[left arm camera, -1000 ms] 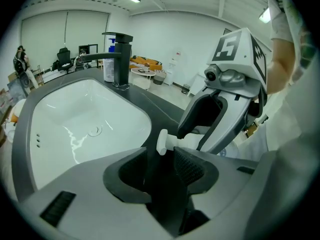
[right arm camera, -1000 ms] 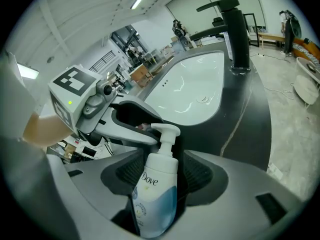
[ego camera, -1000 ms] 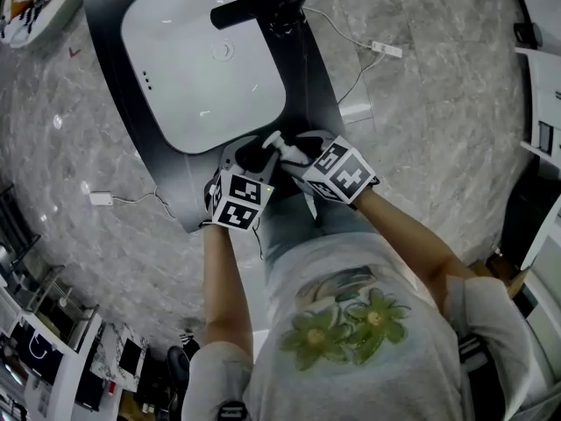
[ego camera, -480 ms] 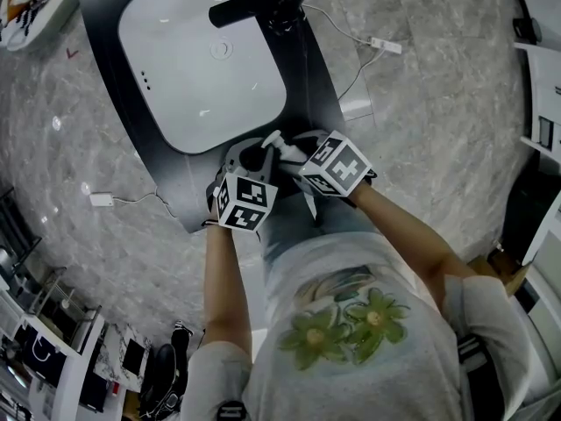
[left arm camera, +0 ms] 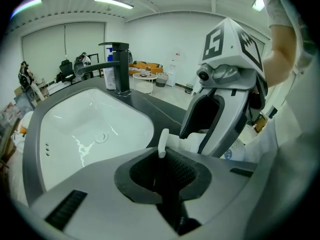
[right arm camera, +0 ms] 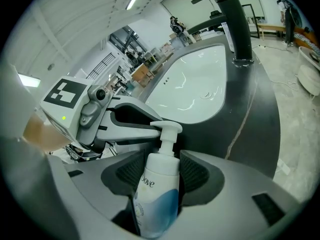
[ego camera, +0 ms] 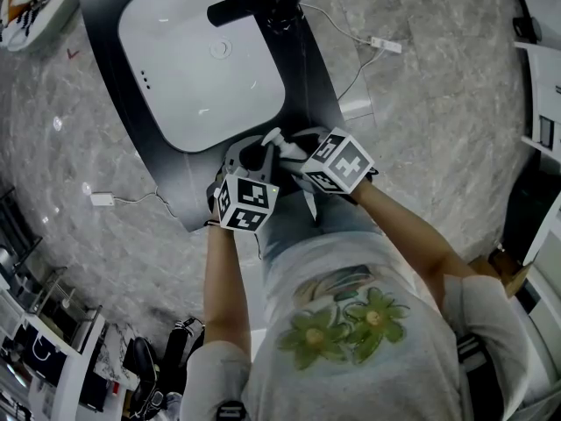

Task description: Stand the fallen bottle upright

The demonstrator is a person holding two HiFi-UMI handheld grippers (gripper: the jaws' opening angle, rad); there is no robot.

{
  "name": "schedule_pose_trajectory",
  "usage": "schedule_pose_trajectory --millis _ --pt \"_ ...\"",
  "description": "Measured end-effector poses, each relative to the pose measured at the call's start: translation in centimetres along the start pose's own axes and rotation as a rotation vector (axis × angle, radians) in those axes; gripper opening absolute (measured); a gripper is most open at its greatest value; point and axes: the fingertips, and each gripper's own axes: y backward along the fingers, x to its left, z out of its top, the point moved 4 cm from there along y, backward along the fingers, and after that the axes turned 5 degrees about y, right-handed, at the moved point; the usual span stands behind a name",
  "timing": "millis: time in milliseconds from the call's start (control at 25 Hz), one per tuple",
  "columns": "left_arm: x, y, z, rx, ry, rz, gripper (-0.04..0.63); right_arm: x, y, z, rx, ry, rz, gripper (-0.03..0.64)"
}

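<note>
One white pump bottle (right arm camera: 159,194) sits clamped between the jaws of the right gripper (right arm camera: 162,170), its pump end reaching past their tips. The jaws of the left gripper (left arm camera: 166,159) have just been closing and stand nearly together, pinching the spout (left arm camera: 163,145) (two grippers, one bottle). Beyond both, the dark desk (right arm camera: 260,114) carries one white basin (right arm camera: 195,84) and one black tap (right arm camera: 234,24)
</note>
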Motion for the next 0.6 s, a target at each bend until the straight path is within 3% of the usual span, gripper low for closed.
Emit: schedule_pose_trajectory --millis 600 --pt "-0.9 2.7 2.9 -0.061 -0.085 0.155 0.054 1.0 2.3 1.6 -0.071 0.109 -0.016 0.222"
